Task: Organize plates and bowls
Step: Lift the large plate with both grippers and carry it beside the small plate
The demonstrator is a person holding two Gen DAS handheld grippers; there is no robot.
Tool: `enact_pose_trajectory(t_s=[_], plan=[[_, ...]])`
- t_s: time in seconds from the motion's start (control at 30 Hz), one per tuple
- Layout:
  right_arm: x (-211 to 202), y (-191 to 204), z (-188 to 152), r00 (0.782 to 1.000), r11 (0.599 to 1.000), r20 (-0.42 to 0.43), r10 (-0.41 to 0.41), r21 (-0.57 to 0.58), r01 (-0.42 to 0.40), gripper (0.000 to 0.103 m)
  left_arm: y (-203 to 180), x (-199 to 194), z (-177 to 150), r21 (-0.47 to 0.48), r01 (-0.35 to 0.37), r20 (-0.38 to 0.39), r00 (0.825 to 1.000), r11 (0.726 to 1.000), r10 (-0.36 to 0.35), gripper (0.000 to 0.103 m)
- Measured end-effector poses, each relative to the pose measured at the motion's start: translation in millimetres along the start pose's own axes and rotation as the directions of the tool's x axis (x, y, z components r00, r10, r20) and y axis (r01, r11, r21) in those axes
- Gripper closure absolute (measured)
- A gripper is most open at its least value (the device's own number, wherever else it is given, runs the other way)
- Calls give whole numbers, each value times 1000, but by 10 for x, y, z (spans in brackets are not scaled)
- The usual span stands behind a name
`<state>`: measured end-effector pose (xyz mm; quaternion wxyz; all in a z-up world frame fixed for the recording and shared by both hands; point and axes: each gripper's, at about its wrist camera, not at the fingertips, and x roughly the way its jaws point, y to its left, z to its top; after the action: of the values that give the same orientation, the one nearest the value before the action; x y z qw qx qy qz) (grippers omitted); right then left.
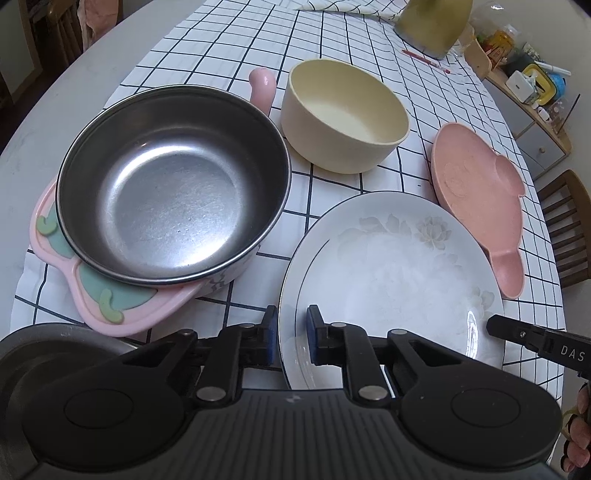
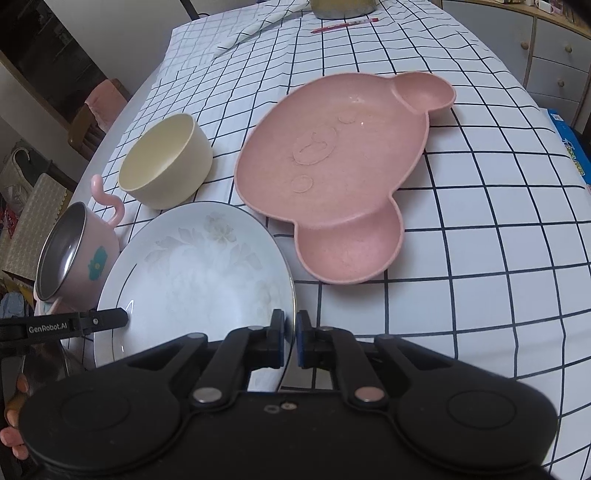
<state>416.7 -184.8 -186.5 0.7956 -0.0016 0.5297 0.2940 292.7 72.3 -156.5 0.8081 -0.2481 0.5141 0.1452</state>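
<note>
A white floral plate (image 1: 391, 266) lies on the checked tablecloth, near the front edge; it also shows in the right wrist view (image 2: 195, 273). My left gripper (image 1: 291, 328) has its jaws on either side of the plate's left rim, with a visible gap. My right gripper (image 2: 290, 334) is shut on the plate's right rim. A steel bowl (image 1: 173, 206) sits on a pink tray (image 1: 122, 310). A cream bowl (image 1: 345, 114) and a pink bear-shaped plate (image 2: 332, 162) lie behind the white plate.
A checked tablecloth (image 2: 480, 221) covers the round table. A yellow-green container (image 1: 432, 26) and a red pen (image 2: 345, 25) lie at the far end. A chair (image 1: 569, 225) and a shelf with clutter (image 1: 524, 81) stand to the right.
</note>
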Motion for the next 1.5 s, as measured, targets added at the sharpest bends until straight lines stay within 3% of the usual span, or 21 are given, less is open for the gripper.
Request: enact_pose_trajectory(t_s=[0.4,0.43,0.47,0.5,0.57,0.6,0.67,0.77,1.0,1.1,1.17,1.23,1.43,1.5], plan=[[-287,-92,-141,999,999,35,-12,52,10,98,-193,-144,-123,71,30,12,999,997,-31,88],[-329,-105,-155,999,998,44,-12,57,9,98,-225,-173,-133,80,46,17,999,996,-47,95],[-380,-122,-174,999,998,53,-7,61,4,98,-255,-219,-131,85,138,8,990,987,-139,102],[-433,-140,-197,998,998,60,15,67,-19,99,-337,-273,-137,100,196,7,980,976,-198,102],[-515,-134,-246,997,996,66,45,70,-50,99,-629,-326,-189,236,98,35,993,967,-109,102],[-527,-87,-274,998,998,64,18,61,-22,98,-716,-324,-201,265,81,38,995,961,-95,102],[-500,-39,-323,997,999,71,-21,43,18,98,-714,-361,-161,240,136,35,988,961,-148,102],[-443,-146,-346,998,996,61,-5,93,-1,98,-616,-372,-90,233,80,59,994,969,-96,102],[-428,-234,-405,998,994,68,15,110,-23,98,-320,-275,-27,191,51,50,997,980,-61,96],[-410,-258,-399,998,994,61,26,103,-32,98,-299,-219,-26,180,59,38,997,982,-66,84],[-387,-283,-391,998,994,57,29,101,-35,97,-289,-185,-27,162,66,34,997,985,-72,67],[-368,-314,-387,998,994,55,38,102,-44,97,-274,-147,-18,139,67,29,997,988,-71,59],[-350,-366,-372,997,993,56,59,100,-65,97,-239,58,-19,82,92,-48,995,992,-88,61],[-347,-369,-371,997,993,54,62,99,-67,97,-197,117,-21,44,126,-70,990,991,-123,71]])
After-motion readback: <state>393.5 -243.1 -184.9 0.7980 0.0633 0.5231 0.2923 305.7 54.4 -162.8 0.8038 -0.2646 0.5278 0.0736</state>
